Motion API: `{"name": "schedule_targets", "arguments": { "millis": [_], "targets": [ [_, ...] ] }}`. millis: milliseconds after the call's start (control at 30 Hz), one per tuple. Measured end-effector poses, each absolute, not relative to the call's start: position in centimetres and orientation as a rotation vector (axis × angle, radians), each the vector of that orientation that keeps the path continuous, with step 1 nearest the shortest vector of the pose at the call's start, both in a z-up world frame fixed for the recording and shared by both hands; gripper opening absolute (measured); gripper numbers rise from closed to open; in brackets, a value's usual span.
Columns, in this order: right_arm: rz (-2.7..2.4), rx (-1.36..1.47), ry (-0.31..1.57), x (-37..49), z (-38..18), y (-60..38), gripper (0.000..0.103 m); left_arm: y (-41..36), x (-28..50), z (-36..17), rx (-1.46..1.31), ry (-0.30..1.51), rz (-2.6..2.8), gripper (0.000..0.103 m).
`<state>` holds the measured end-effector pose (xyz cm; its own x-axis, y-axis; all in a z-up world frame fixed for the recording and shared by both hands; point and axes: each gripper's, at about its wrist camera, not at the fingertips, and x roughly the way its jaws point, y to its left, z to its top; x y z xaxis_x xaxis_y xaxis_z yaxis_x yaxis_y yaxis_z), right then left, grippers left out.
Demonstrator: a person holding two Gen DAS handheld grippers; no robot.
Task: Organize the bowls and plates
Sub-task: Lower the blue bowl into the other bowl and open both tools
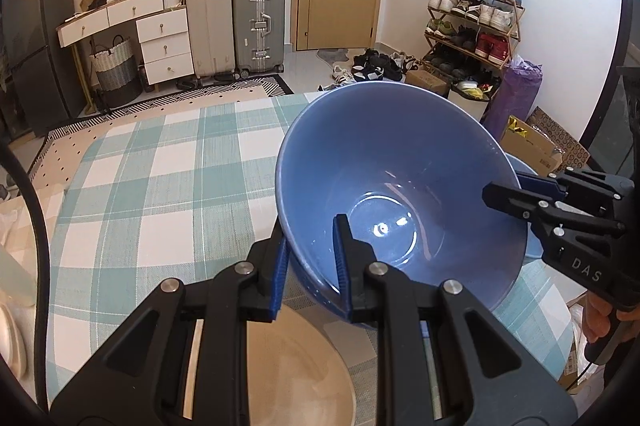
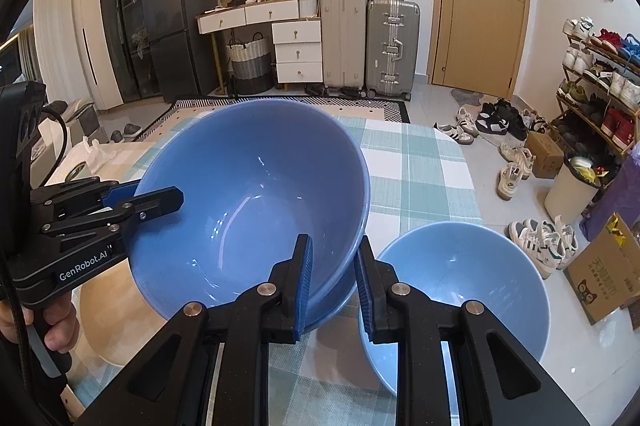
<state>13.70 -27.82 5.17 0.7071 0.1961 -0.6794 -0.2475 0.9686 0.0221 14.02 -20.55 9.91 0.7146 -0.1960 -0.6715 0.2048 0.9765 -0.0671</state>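
Fingers on the left gripper (image 1: 310, 266) are pinched right down on the near rim of the big glossy blue ceramic bowl (image 1: 400, 186), one pad outside the wall, one inside, and across on the far side the right gripper (image 2: 334, 282) nips the opposite rim the same way, barely a gap between its pads beyond the wall's thickness; two grips on opposite edges look meant to keep a deep, slippery bowl from swinging. It rides tilted, mouth towards the cameras, above the teal-and-white checked tablecloth (image 1: 152, 186), apparently clear of the cloth, with a round beige plate (image 1: 296, 378) lying beneath the left gripper. Smooth, plain inside, ceiling light glinting at the bottom, nothing in it. Further right a second, smaller blue bowl (image 2: 480, 290) sits just beside it near the table edge, probably the nesting partner
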Motion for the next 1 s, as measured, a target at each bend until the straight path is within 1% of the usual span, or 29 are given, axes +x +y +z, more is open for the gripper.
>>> {"name": "schedule_targets", "arguments": {
  "millis": [467,1000],
  "targets": [
    [0.225,-0.114,0.764,14.4,3.4,-26.6,0.021,-20.5,15.9,6.4,0.051,0.768,-0.198,0.017],
    [0.17,-0.226,0.755,15.0,0.8,-24.8,0.023,-21.3,18.4,3.0,0.148,0.774,-0.151,0.018]
  ]
}}
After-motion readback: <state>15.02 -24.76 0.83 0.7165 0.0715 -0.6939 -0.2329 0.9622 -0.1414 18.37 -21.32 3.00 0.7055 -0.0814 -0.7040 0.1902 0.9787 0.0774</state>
